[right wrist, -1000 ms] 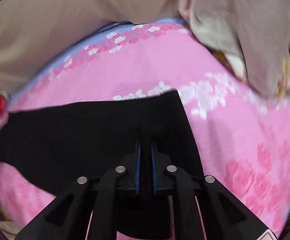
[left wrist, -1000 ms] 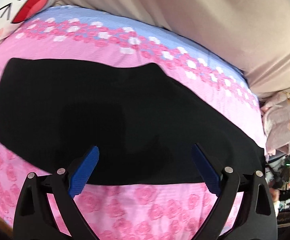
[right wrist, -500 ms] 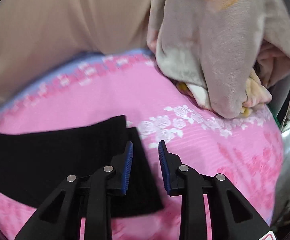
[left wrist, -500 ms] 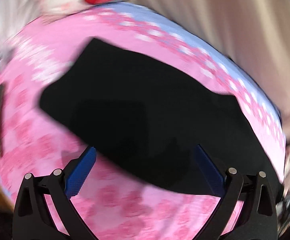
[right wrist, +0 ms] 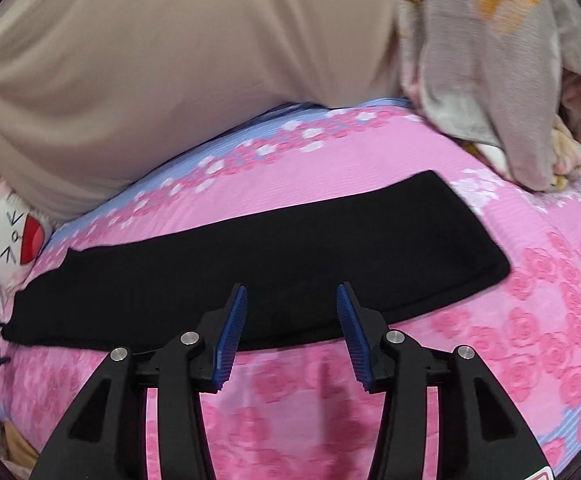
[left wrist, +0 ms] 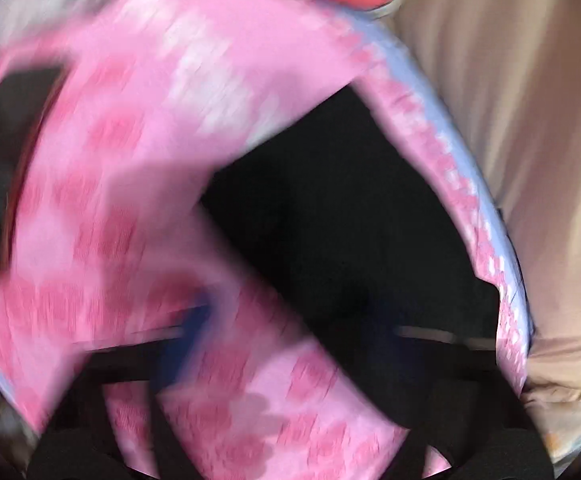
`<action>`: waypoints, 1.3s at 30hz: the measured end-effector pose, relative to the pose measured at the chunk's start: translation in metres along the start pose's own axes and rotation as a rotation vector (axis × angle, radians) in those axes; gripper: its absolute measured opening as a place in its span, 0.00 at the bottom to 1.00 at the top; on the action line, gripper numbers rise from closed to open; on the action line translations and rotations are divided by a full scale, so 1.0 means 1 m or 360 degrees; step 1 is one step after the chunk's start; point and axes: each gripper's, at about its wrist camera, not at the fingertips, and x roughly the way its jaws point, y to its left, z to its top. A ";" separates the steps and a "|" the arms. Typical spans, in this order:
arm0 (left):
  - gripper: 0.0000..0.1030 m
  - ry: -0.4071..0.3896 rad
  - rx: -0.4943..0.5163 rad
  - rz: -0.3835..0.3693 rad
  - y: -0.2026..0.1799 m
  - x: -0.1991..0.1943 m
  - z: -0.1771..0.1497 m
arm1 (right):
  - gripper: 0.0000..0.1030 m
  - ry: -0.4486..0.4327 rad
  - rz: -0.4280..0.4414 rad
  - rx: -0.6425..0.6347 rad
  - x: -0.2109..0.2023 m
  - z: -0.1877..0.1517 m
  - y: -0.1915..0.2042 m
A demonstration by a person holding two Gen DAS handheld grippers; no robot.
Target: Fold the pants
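Note:
The black pants (right wrist: 258,264) lie flat in a long folded strip across the pink rose-print bed sheet (right wrist: 510,360). My right gripper (right wrist: 292,312) is open and empty, its blue pads just above the strip's near edge. The left wrist view is heavily blurred by motion: the pants (left wrist: 350,240) fill its centre and right, and my left gripper (left wrist: 290,344) shows only as a blurred blue pad on the left, wide apart from the right finger, holding nothing.
A beige curtain (right wrist: 150,60) hangs behind the bed. A crumpled floral blanket (right wrist: 490,60) sits at the far right of the bed. A white cartoon-face pillow (right wrist: 10,232) lies at the left end. A dark object (left wrist: 6,140) sits at the left edge.
My right gripper let go of the pants, opened and drew back toward the near edge. My left gripper stayed open and swung quickly leftward, turning its view.

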 end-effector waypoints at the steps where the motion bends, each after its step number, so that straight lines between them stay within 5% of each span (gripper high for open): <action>1: 0.09 0.0003 0.0081 -0.0005 -0.009 0.000 0.010 | 0.45 -0.0007 0.0010 -0.0014 0.000 0.000 0.006; 7: 0.06 -0.0293 0.0307 -0.0216 -0.040 -0.052 0.034 | 0.45 -0.0089 0.0060 -0.0040 -0.010 0.007 0.033; 11: 0.10 0.0019 0.0210 0.0045 0.001 0.017 0.033 | 0.49 0.0013 0.0022 -0.0012 0.007 -0.002 0.033; 14: 0.13 -0.0054 0.0181 -0.0064 0.014 0.005 0.019 | 0.49 0.0109 0.0013 0.0045 0.018 -0.008 0.030; 18: 0.30 -0.0144 0.0192 0.0053 0.007 -0.022 0.003 | 0.49 0.0167 0.0060 0.0063 0.021 -0.017 0.029; 21: 0.71 -0.0413 0.0232 0.0324 -0.005 -0.053 -0.008 | 0.49 0.0240 0.0144 0.0164 0.024 -0.027 0.023; 24: 0.76 -0.0636 0.0366 0.0436 -0.033 -0.078 -0.025 | 0.49 0.0274 0.0277 0.0328 0.025 -0.036 0.009; 28: 0.84 -0.0496 0.0472 0.0237 -0.066 -0.066 -0.035 | 0.49 0.0264 0.0464 0.0555 0.030 -0.039 -0.012; 32: 0.84 -0.0365 0.0584 0.0195 -0.098 -0.036 -0.052 | 0.45 0.0287 0.0432 0.0557 0.048 -0.029 -0.014; 33: 0.84 -0.0318 0.0615 0.0176 -0.108 -0.028 -0.060 | 0.38 0.0302 0.0411 0.0552 0.054 -0.027 -0.014; 34: 0.84 -0.0276 0.0648 0.0163 -0.116 -0.021 -0.067 | 0.06 0.0311 0.0387 0.0528 0.058 -0.025 -0.012; 39: 0.85 -0.0222 0.0755 0.0200 -0.133 -0.005 -0.089 | 0.03 0.0131 0.0302 0.0320 0.009 -0.013 0.005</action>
